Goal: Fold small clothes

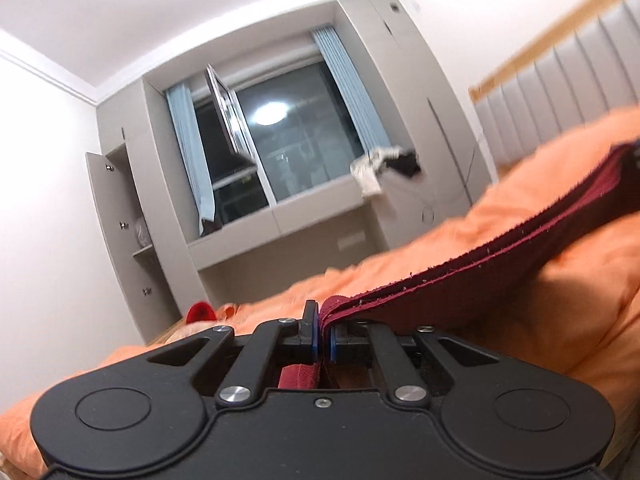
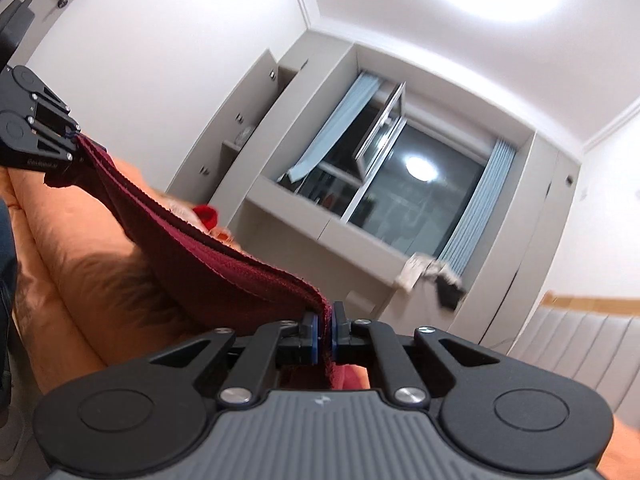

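Note:
A dark red knitted garment (image 1: 500,236) is stretched in the air above the orange bed cover (image 1: 520,320). My left gripper (image 1: 323,322) is shut on one end of its edge, with cloth bunched between the blue pads. In the right wrist view my right gripper (image 2: 325,326) is shut on the other end of the dark red garment (image 2: 224,264). The cloth runs up and left from there to the left gripper (image 2: 76,136), seen side-on at the left edge. The garment sags slightly between the two grips.
A small bright red item (image 2: 206,214) lies on the orange bed cover (image 2: 80,248) farther back. Beyond the bed stand grey cabinets (image 1: 120,216) and a window (image 1: 288,140) with blue curtains. Black and white cloth (image 1: 384,166) hangs off the sill. A padded grey headboard (image 1: 568,80) is on the right.

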Demonstrator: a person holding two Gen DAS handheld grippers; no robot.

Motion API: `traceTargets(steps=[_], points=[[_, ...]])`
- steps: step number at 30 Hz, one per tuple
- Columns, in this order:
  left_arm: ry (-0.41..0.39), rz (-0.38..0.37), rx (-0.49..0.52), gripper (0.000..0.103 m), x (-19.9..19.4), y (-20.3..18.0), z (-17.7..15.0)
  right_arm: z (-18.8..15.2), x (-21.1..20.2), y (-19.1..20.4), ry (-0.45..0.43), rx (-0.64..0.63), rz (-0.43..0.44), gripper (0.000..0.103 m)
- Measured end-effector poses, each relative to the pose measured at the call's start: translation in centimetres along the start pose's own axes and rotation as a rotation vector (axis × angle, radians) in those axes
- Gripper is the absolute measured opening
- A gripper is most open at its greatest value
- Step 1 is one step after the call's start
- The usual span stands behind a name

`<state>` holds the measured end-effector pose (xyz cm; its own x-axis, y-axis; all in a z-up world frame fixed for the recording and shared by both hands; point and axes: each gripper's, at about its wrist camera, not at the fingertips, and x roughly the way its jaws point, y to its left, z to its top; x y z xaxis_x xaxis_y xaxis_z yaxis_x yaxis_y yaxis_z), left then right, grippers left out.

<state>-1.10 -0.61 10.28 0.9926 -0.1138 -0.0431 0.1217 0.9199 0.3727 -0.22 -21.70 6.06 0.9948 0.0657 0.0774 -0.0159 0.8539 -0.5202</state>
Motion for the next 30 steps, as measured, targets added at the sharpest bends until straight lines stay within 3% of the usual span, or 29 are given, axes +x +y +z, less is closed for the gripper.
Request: traceTargets(steps=[5, 11, 20, 30], points=[[-0.039, -0.020, -0.069, 0.005, -2.3, 1.1, 2.5, 1.7, -0.5, -0.7, -0.028, 0.006, -0.018, 0.006], [-0.042, -0.007, -0.079, 0.005, 1.2, 1.6, 4.0, 2.1, 4.3, -1.3, -0.057, -0.012, -0.034, 0.006], [0.013, 0.024, -0.049, 0.006, 13.8, 2.5, 6.3, 2.2, 17.0, -3.5, -0.011, 0.005, -0.013, 0.006], [0.220, 0.028, -0.072, 0.006, 31.2, 2.4, 3.6, -3.2, 32.9, -4.0, 0.190, 0.149, 0.091, 0.007]])
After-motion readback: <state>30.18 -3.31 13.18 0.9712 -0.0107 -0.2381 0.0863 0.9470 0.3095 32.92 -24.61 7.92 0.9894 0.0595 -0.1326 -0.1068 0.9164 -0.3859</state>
